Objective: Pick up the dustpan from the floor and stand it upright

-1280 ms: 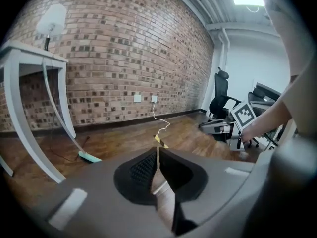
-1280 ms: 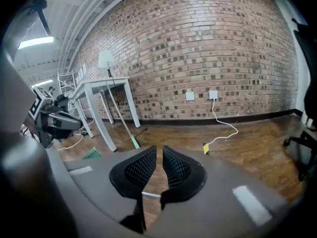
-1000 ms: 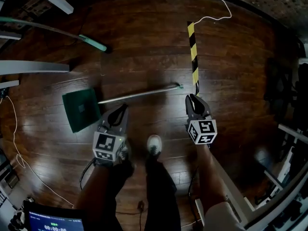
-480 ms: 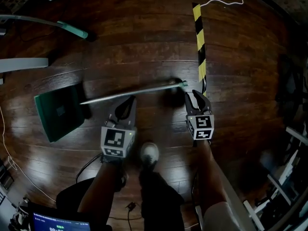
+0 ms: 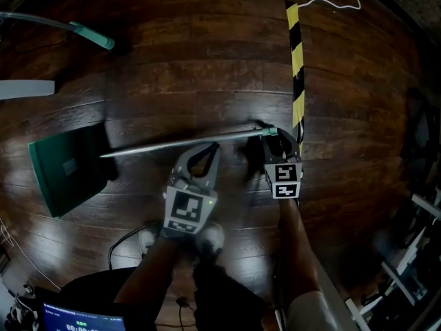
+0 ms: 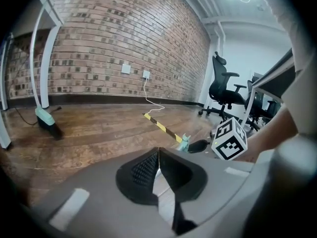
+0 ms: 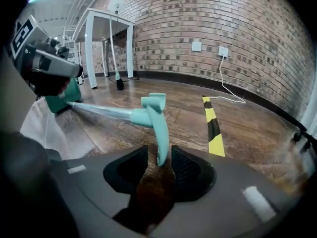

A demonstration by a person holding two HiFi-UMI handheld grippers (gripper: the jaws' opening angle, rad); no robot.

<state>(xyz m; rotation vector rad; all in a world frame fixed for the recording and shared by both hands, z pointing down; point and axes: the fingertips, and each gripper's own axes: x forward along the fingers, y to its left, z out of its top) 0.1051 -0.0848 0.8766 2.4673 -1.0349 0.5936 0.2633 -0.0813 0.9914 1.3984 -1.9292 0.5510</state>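
Green pan and steel handle both lie flat on the wooden floor (image 5: 207, 61), so we judge the task barely begun. The dustpan (image 5: 65, 167) sits well off to our left, and its long handle (image 5: 179, 143) runs across to a teal end cap (image 7: 148, 114) in front of us. Our right gripper (image 7: 159, 155) is down at that end, jaws a narrow way apart with the cap's hanging tab standing between them. A sliver of floor shows beside the tab, so we read it as framed but not yet pinched. Our left gripper (image 6: 158, 155) is near the handle's middle, jaws pressed together with nothing in them. Left to do, as we see it: clamp the tab, lift, and swing the pan upright. A yellow-and-black tape strip (image 5: 296, 61) runs just beside the right gripper, and a white cable (image 5: 331, 2) trails beyond it. Another teal-tipped pole (image 5: 89, 36) and a white table (image 7: 106, 16) stand past the pan. Our own shoe (image 5: 207, 238) is just behind the left gripper. We see nothing lying across the handle.
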